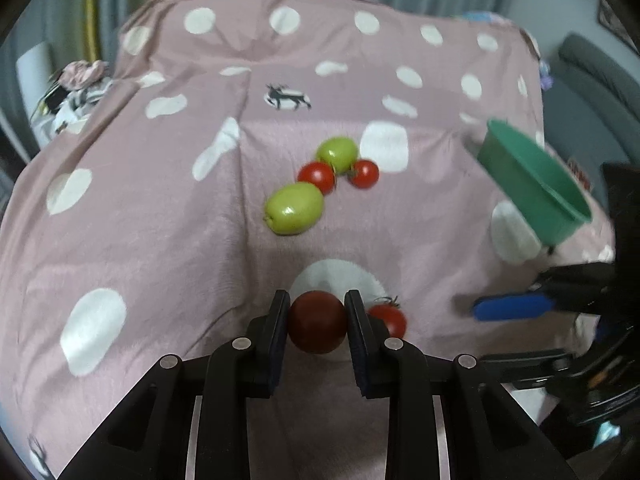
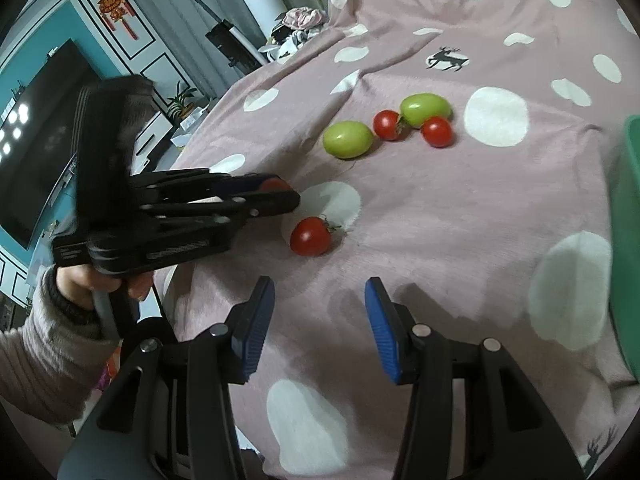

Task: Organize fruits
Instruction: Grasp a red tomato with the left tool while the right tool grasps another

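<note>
On a pink spotted blanket (image 1: 120,200) that sags in soft folds, the left tongs (image 1: 317,322) stand clamped on a dark red tomato (image 1: 317,326), its sides pressed between the two pads just above the cloth. The green bowl (image 1: 532,184) sits tilted at the blanket's right edge, well apart from the held fruit; carried across, the smooth round tomato could slide out of a light pinch, or split under a hard one, and the leaning bowl could tip on the soft bedding. The right tongs (image 2: 320,330) hang apart, gripping nothing. A second tomato (image 2: 310,236) lies just beside the held one, while two green fruits (image 1: 294,208) and two small tomatoes (image 1: 318,176) cluster farther up
</note>
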Demonstrator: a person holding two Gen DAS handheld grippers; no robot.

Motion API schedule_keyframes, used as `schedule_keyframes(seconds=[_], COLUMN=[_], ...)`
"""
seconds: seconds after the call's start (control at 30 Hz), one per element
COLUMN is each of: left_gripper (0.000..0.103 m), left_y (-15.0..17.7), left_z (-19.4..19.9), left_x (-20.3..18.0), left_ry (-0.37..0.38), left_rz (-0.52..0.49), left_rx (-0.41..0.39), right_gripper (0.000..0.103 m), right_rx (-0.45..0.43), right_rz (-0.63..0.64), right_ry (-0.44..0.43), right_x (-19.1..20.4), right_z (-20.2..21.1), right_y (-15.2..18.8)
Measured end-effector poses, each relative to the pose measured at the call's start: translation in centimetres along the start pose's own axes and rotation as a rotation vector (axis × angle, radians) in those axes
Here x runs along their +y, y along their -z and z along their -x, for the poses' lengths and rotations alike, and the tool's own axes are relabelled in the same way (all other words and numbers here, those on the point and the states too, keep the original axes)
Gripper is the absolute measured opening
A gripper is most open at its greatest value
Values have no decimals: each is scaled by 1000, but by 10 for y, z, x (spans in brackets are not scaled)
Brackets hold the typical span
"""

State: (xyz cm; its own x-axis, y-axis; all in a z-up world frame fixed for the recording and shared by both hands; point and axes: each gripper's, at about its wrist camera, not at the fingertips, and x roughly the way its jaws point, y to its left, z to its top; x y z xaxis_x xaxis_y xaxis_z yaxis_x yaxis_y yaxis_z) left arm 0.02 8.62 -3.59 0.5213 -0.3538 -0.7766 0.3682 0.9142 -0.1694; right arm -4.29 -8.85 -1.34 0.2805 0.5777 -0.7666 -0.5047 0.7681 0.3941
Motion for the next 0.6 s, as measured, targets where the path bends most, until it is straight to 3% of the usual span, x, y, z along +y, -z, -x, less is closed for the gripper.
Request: schedule_keyframes(seconds=[0.33,0.6], left_gripper=[28,28], left_y=[6,10], left_z=[16,17], left_x=[5,12], left_ry=[4,10], left_rz=[28,48], left_rx=[-45,-49], right_gripper=[48,46], right_rx=[28,76], right_rz=[25,54], right_ry=[8,67], right_x=[12,15], right_z=[-32,-51], right_y=[-23,-31])
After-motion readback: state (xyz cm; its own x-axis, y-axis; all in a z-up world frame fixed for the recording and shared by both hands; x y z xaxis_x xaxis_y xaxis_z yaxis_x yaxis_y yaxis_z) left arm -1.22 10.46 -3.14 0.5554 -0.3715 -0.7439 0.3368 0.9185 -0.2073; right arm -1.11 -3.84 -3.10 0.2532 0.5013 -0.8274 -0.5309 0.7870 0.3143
